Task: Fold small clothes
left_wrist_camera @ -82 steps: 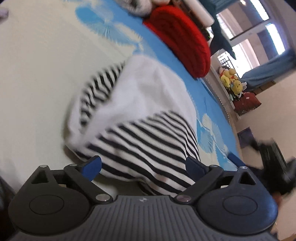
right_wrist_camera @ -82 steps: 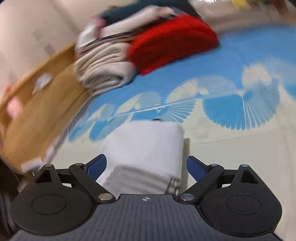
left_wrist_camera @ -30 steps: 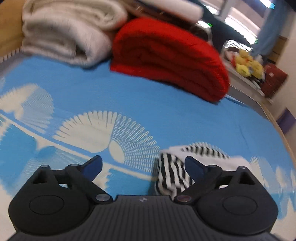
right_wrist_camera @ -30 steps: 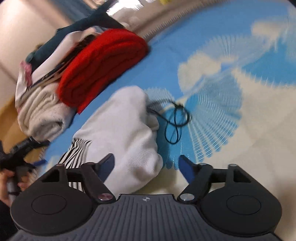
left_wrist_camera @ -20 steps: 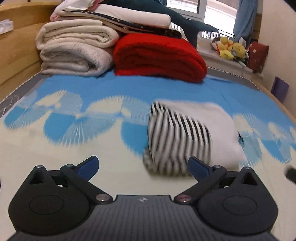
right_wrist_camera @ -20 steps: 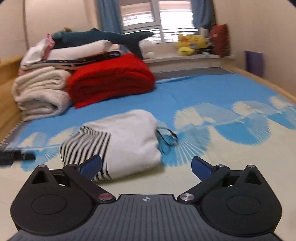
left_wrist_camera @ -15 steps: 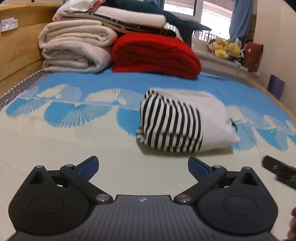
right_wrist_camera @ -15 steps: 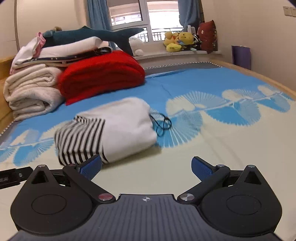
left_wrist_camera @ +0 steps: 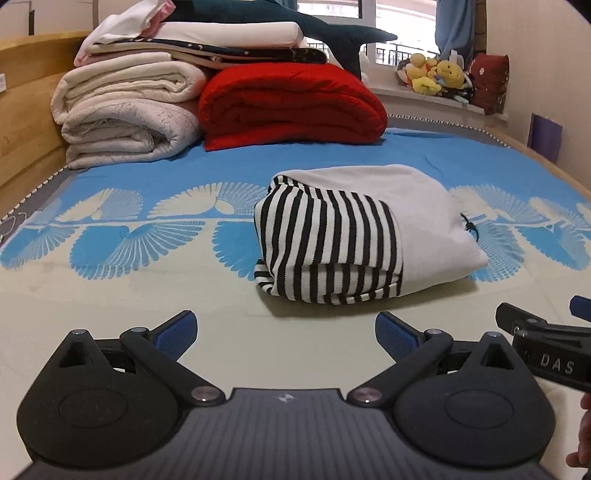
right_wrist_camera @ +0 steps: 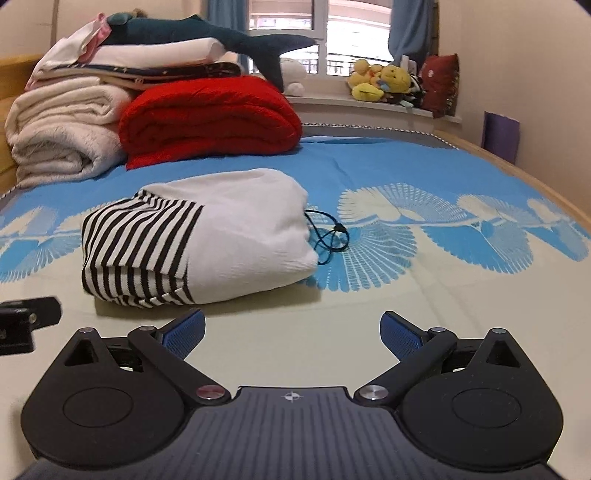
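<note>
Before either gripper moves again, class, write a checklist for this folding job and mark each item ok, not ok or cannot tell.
1. Left gripper open, nothing between the fingers: ok.
2. Right gripper open, nothing held: ok.
3. Striped and white garment folded into one bundle: ok.
4. Both grippers clear of the bundle: ok.
5. Black cord tucked in: not ok, it trails onto the bedspread.
6. Underside folds tidy: cannot tell.

One folded striped garment (left_wrist_camera: pixel 343 236) lies on the bed sheet (left_wrist_camera: pixel 110 280); behind it, one red blanket (left_wrist_camera: pixel 291 103), two rolled cream blankets (left_wrist_camera: pixel 125 110), one plush shark (right_wrist_camera: pixel 207 33); two grippers, left (left_wrist_camera: pixel 284 328) and right (right_wrist_camera: pixel 291 328), before it
</note>
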A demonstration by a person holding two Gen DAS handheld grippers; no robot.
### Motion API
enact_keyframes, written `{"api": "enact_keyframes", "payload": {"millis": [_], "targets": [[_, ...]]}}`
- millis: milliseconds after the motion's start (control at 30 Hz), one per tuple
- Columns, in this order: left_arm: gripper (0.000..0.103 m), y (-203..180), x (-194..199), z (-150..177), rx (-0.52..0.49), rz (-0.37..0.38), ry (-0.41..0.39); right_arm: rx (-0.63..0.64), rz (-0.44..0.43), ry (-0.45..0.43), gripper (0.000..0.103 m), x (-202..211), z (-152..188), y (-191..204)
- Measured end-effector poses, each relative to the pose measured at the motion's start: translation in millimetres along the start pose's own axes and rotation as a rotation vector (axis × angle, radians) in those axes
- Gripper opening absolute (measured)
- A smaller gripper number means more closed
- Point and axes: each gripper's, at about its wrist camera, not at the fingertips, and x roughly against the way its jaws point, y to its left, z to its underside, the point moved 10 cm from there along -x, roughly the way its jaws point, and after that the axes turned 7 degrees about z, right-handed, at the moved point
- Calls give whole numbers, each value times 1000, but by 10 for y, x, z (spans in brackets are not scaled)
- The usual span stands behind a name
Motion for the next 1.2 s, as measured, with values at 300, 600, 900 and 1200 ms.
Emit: {"api": "enact_keyframes", "payload": {"millis": [300,600,900,1200], "targets": [[102,92,-80,7,41,-14,20,21,6,16,100,-10,46,51],[102,85,-69,32,35,-24,19,13,13,32,100,-20,93,9],[102,51,-88,38,21,-25,24,27,9,37,100,-32,102,51],[102,21,-91,59,12,-26,30,31,10,45,100,-45,121,76]]}}
